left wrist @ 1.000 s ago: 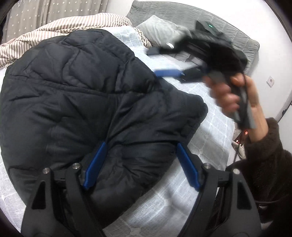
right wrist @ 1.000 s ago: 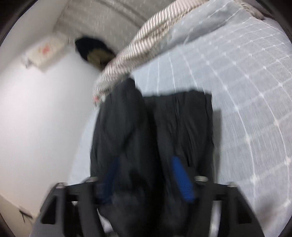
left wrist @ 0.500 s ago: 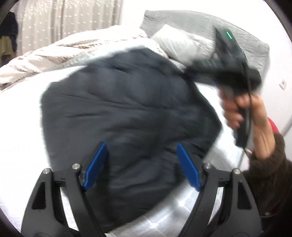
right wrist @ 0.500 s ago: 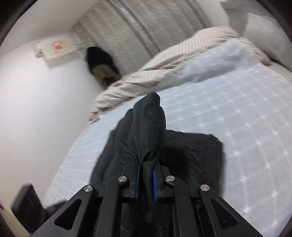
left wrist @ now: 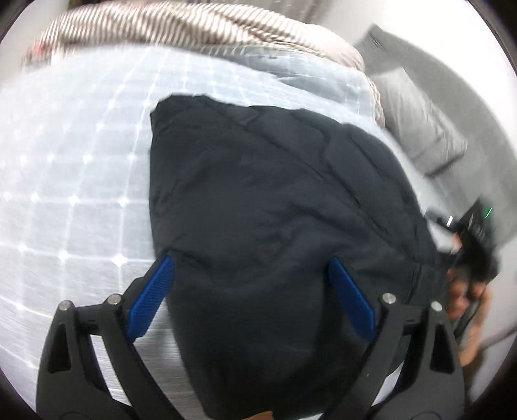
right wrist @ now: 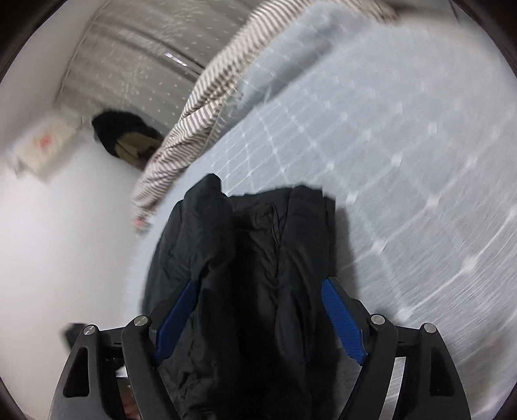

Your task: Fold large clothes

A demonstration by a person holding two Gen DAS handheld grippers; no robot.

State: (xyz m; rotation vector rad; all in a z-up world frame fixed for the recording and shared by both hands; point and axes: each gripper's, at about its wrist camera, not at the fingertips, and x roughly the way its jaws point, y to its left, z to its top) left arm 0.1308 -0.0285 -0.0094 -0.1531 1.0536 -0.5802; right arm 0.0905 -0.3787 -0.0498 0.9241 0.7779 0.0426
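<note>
While jacket (left wrist: 274,210) lies flat, both fingers just opened wide, empty.

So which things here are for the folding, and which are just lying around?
For the folding:
- black coat
- left hand-held gripper, open
- right hand-held gripper, open

Just lying around:
- striped blanket
- grey pillow
- checked bedsheet, under the coat

Right tongs (right wrist: 258,310) just opened off jacket (right wrist: 252,258)

Bright, even indoor light; both fisheye views motion-blurred, edges bent and vignetted black.
</note>
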